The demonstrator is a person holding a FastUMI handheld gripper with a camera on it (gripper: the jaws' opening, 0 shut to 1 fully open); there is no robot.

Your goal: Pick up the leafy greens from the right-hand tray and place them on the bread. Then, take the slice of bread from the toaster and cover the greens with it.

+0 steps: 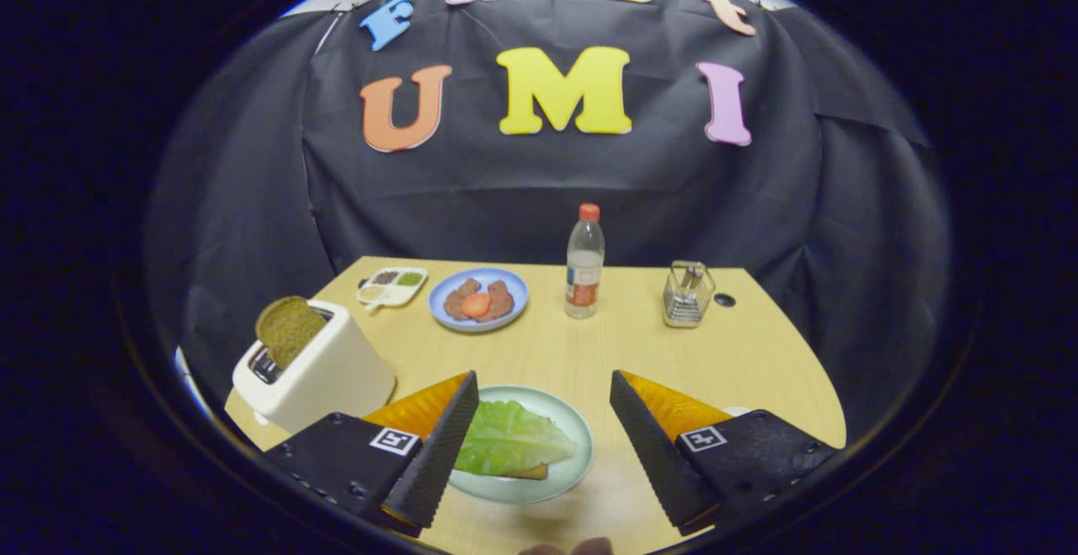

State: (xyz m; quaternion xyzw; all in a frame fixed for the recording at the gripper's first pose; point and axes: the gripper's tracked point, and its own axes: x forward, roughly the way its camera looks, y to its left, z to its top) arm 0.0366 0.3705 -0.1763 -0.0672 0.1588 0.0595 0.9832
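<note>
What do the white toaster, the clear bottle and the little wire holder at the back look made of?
White toaster: probably plastic, smooth with a soft sheen. Clear bottle with red cap: likely thin plastic, see-through. Wire holder: metal by its bright shine. The open gripper holds nothing.

Wedge-shaped tongs (pixel 543 391), square tags, screws

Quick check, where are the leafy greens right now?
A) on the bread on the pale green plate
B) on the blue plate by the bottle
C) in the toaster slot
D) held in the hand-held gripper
A: the leafy greens lie on the bread on the pale green plate, between the fingers of the open hand-held gripper, which grips nothing; the toaster holds a bread slice.
</note>
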